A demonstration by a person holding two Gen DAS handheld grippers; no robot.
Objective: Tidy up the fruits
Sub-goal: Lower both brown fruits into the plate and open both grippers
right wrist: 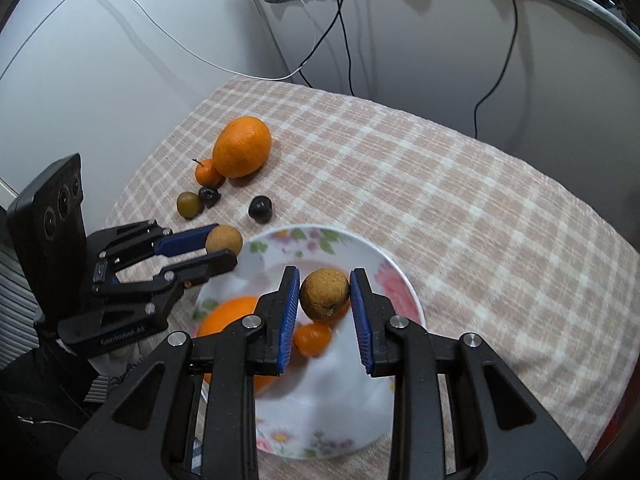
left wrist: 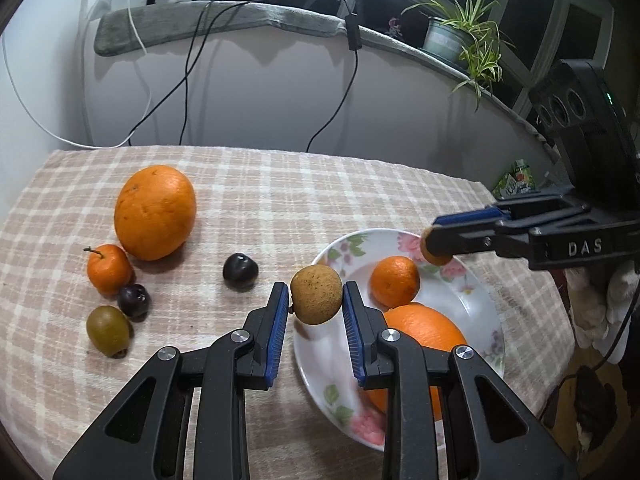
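My left gripper [left wrist: 316,294] is shut on a small brown round fruit [left wrist: 316,300], held just above the left rim of a floral plate [left wrist: 356,242]. My right gripper [right wrist: 325,280] is shut on a second brown fruit [right wrist: 325,294] over the plate [right wrist: 400,280]. In the left wrist view, the right gripper [left wrist: 434,246] hangs over the plate's far rim. A large orange [left wrist: 424,332] and a mandarin [left wrist: 394,280] lie in the plate. On the checked cloth to the left sit a big orange [left wrist: 155,212], a mandarin [left wrist: 109,269], two dark plums [left wrist: 240,272] [left wrist: 134,300] and a green fruit [left wrist: 108,330].
The checked cloth [right wrist: 480,200] covers the table, which stands against a white wall with hanging cables [left wrist: 188,80]. A potted plant [left wrist: 448,38] stands on the ledge behind. The table's right edge drops off past the plate. A gloved hand [left wrist: 600,312] shows under the right gripper.
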